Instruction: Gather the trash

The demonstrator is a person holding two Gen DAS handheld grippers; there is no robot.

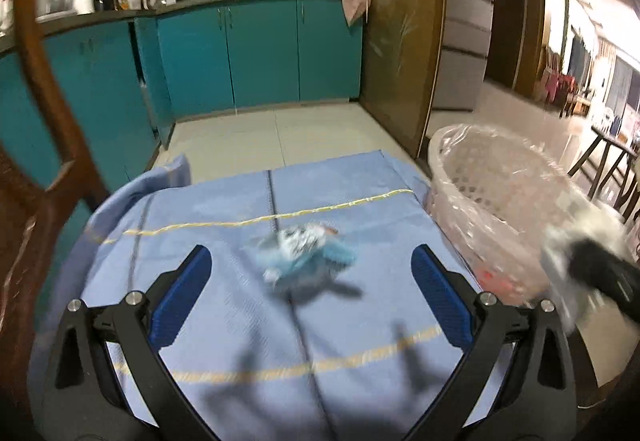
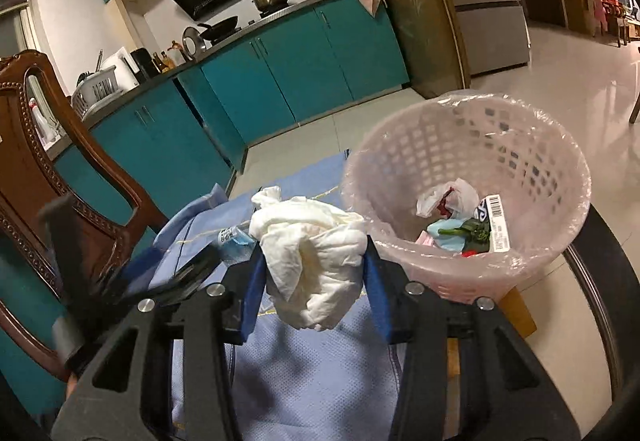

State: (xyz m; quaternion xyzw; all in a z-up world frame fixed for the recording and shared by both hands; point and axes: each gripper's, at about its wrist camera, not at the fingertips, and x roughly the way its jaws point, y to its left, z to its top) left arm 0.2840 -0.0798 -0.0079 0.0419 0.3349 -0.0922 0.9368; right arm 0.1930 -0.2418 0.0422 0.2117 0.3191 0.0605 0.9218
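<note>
- Trash on the left: a crumpled blue-and-white wrapper (image 1: 306, 257) lies on the blue cloth (image 1: 248, 321) covering the surface, between the wide-open left tongs (image 1: 311, 267), untouched.
- White crumpled tissue (image 2: 314, 257) is gripped by the right tongs (image 2: 316, 273), above the cloth.
- Pink lined basket (image 2: 404, 157) stands just to the right, with trash inside.

Tablecloth (image 1: 224, 209) pale blue with thin yellow and dark stripes. Basket (image 2: 420, 145) pinkish-white lattice under clear liner (image 2: 568, 145). Crumpled tissue (image 2: 316, 249) white. Wrapper (image 1: 308, 253) blue-white, maybe printed, too blurred. Gripper pads (image 2: 256, 281) blue. Cabinets (image 1: 260, 49) teal.
</note>
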